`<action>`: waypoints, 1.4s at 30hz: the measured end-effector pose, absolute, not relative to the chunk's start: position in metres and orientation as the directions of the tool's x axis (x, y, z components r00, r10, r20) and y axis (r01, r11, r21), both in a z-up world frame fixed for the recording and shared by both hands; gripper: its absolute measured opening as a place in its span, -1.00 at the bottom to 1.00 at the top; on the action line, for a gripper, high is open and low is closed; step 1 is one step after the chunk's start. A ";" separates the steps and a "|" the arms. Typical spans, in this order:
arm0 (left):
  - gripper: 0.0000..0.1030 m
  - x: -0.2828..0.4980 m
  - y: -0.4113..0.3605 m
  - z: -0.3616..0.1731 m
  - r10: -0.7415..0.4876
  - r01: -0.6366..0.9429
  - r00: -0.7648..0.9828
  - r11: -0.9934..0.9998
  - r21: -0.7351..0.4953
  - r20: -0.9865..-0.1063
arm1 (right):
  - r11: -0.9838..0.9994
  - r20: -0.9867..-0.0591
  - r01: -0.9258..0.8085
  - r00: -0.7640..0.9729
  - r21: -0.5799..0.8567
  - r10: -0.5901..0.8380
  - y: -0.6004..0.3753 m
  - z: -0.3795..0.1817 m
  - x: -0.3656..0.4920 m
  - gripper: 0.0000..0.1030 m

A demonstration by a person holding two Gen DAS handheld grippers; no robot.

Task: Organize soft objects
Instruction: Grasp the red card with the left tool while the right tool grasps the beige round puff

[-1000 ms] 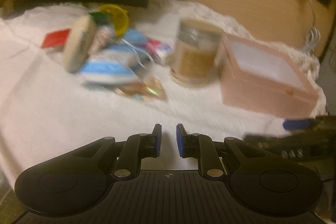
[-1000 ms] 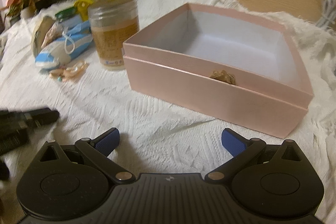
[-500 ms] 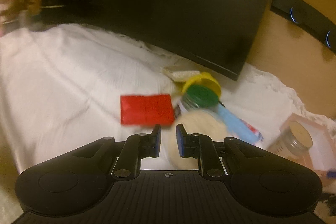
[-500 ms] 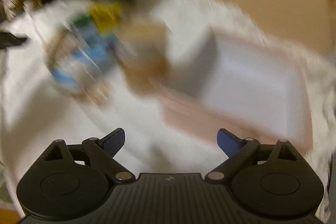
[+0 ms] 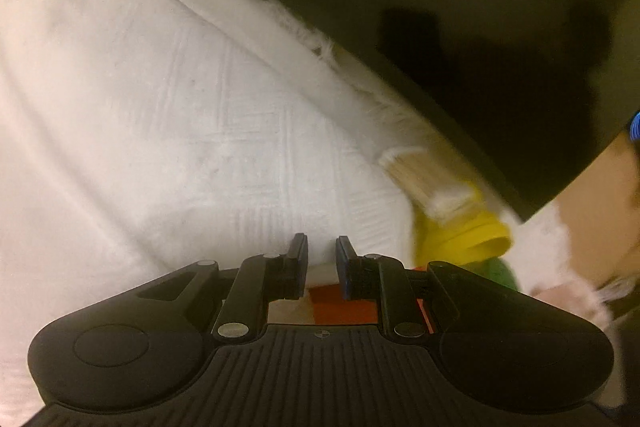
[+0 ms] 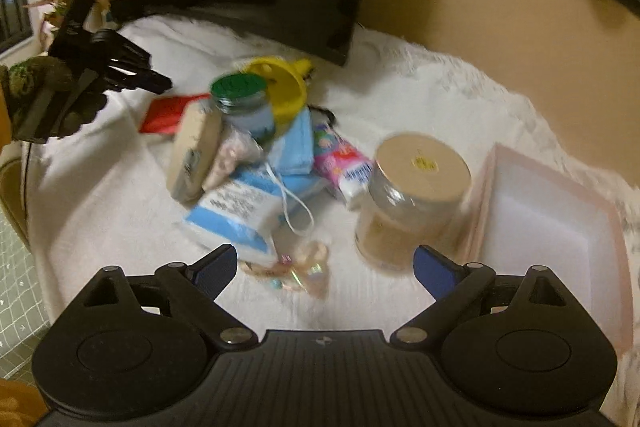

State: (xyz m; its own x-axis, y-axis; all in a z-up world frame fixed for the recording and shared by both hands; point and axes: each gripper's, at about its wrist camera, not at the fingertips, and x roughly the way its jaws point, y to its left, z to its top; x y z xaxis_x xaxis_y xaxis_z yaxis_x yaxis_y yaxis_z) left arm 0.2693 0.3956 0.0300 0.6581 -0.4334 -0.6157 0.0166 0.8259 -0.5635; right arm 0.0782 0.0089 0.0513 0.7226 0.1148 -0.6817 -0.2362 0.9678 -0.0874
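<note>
I'm between picks: right gripper [image 6: 322,269] released, pile [image 6: 248,155] at twelve o'clock, box [image 6: 552,219] at three. Left gripper [image 5: 322,259] nearly clenched, empty, over the red packet [image 5: 344,303]. Next: choose something soft.

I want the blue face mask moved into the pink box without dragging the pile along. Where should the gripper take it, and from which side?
Probably by the white ear loop: it lies free on the white cloth at the pile's near edge, while the blue face mask is wedged among packets. Come from above on the near side with the right gripper, whose fingers stand wide apart.
</note>
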 end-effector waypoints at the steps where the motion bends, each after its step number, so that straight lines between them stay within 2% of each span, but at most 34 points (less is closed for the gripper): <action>1: -0.65 0.268 0.397 0.027 -0.468 0.027 0.642 0.805 -0.593 -0.607 | 0.972 -0.688 -0.220 0.718 -0.084 0.103 0.006 0.049 0.079 0.86; 5: -0.65 0.253 0.388 0.021 -0.613 0.112 0.544 0.730 -0.674 -0.573 | 0.980 -0.707 -0.189 0.701 -0.061 0.091 -0.001 0.042 0.080 0.86; 10: -0.65 0.226 0.366 0.026 -0.708 0.241 0.473 0.677 -0.695 -0.525 | 0.975 -0.700 -0.214 0.706 -0.060 0.111 0.008 0.043 0.078 0.86; 13: -0.65 0.211 0.363 0.028 -0.586 0.170 0.566 0.772 -0.613 -0.581 | 0.967 -0.701 -0.243 0.703 -0.077 0.120 0.015 0.043 0.074 0.86; 15: -0.65 0.200 0.375 0.031 -0.466 0.091 0.675 0.822 -0.562 -0.573 | 0.962 -0.695 -0.255 0.709 -0.096 0.119 0.018 0.043 0.069 0.86; 17: -0.65 0.195 0.389 0.026 -0.412 -0.002 0.714 0.807 -0.590 -0.566 | 0.960 -0.691 -0.258 0.713 -0.106 0.115 0.016 0.043 0.064 0.86; 21: -0.65 0.199 0.401 0.005 -0.395 -0.137 0.701 0.742 -0.656 -0.594 | 0.964 -0.700 -0.245 0.706 -0.101 0.106 0.011 0.039 0.058 0.86; 23: -0.64 0.198 0.407 0.000 -0.414 -0.152 0.711 0.699 -0.699 -0.569 | 0.965 -0.702 -0.239 0.705 -0.104 0.099 0.009 0.038 0.055 0.86; 26: -0.59 0.197 0.414 -0.007 -0.514 -0.115 0.695 0.611 -0.783 -0.503 | 0.963 -0.702 -0.248 0.704 -0.105 0.105 0.007 0.037 0.050 0.86; 28: -0.52 0.201 0.409 -0.011 -0.522 -0.117 0.669 0.630 -0.768 -0.529 | 0.960 -0.701 -0.257 0.704 -0.109 0.109 0.007 0.037 0.047 0.86; 31: -0.53 0.203 0.404 -0.011 -0.499 -0.124 0.673 0.652 -0.748 -0.546 | 0.962 -0.702 -0.253 0.704 -0.106 0.107 0.004 0.035 0.045 0.86; 34: -0.42 0.210 0.384 -0.007 -0.526 -0.079 0.687 0.631 -0.772 -0.501 | 0.964 -0.699 -0.246 0.707 -0.100 0.107 0.002 0.035 0.045 0.86; 37: -0.46 0.206 0.374 0.001 -0.596 0.035 0.682 0.606 -0.795 -0.424 | 0.966 -0.692 -0.241 0.714 -0.097 0.109 0.000 0.037 0.045 0.86; 42: -0.49 0.218 0.348 0.003 -0.490 -0.029 0.699 0.709 -0.704 -0.522 | 0.963 -0.677 -0.253 0.725 -0.094 0.124 0.004 0.041 0.050 0.84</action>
State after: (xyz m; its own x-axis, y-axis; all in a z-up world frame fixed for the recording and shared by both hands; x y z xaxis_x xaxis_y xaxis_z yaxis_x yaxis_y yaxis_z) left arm 0.2180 0.3477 0.0032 0.6985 -0.4897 -0.5218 -0.0287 0.7094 -0.7042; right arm 0.0499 0.0043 0.0412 0.7254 0.1245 -0.6770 -0.2527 0.9630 -0.0938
